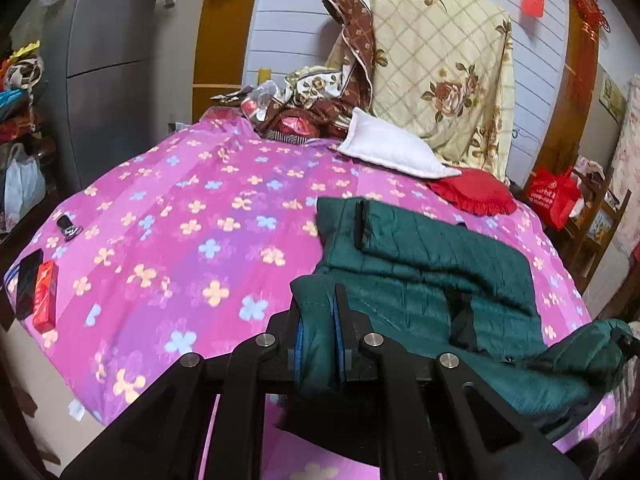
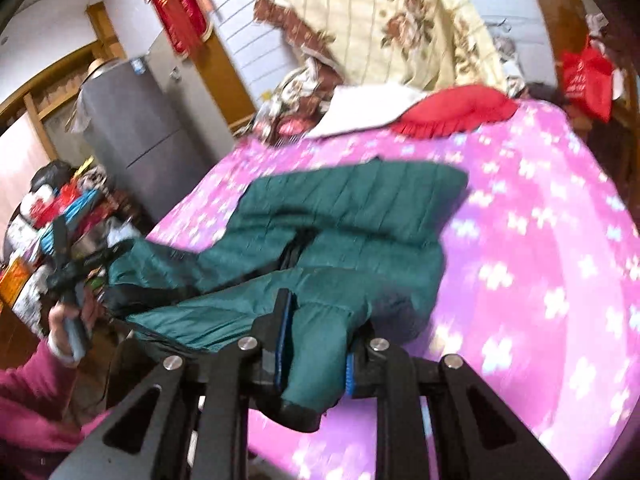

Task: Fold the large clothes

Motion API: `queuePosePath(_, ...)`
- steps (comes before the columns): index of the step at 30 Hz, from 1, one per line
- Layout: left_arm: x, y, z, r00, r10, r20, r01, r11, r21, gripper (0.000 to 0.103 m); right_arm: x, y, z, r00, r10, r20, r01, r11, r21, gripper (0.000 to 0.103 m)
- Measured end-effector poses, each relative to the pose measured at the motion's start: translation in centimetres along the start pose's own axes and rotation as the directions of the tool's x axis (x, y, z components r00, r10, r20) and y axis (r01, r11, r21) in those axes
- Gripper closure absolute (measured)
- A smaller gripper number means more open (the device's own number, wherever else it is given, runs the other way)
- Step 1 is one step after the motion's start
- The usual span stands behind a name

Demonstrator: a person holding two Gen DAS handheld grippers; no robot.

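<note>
Quilted dark-green jacket (image 1: 432,264) crumpled on flowered pink bedspread (image 1: 180,216); left tool (image 1: 318,340) clamped on puffy hem, right tool (image 2: 316,344) pinching padded edge.

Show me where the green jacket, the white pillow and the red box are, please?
Jacket (image 1: 440,264), left wrist view, on its quilted body.
Pillow (image 1: 390,146), left wrist view, on the middle of its white cover.
Red box (image 1: 45,296), left wrist view, on its top face near the bed's edge.

Bedspread (image 1: 180,216) lies open left of the jacket (image 1: 432,264); pillows (image 1: 392,148) crowd the far end
</note>
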State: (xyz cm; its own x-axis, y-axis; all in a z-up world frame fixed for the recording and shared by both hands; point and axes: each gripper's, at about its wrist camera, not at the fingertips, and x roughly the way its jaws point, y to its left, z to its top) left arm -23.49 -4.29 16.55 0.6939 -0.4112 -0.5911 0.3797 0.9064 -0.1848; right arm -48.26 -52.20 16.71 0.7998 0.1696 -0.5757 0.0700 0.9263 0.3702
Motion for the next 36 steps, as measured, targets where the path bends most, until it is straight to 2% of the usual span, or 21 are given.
queuePosePath(8, 2.5, -1.3, 2.9, 0.999, 0.022, 0.024, -0.022, 1.0, 0.001, 0.103, 2.3, -2.0, 5.2, 0.996, -0.063, 0.062, 0.06, 0.997, 0.043, 0.082)
queuePosePath(19, 7.5, -2.6, 6.4, 0.996, 0.082, 0.03, -0.082, 0.997, -0.001, 0.103, 5.5, -2.9, 9.3, 0.986, -0.135, 0.095, 0.132, 0.991, 0.037, 0.082)
queuePosePath(29, 12.7, -3.5, 9.2, 0.989, 0.145, 0.008, -0.145, 0.989, -0.004, 0.103, 9.9, -4.9, 13.0, 0.975, -0.205, 0.09, 0.201, 0.978, 0.059, 0.082)
queuePosePath(36, 17.0, -3.9, 10.4, 0.984, 0.178, -0.018, -0.178, 0.984, -0.008, 0.103, 13.6, -6.6, 15.4, 0.972, -0.227, 0.064, 0.222, 0.972, 0.077, 0.082)
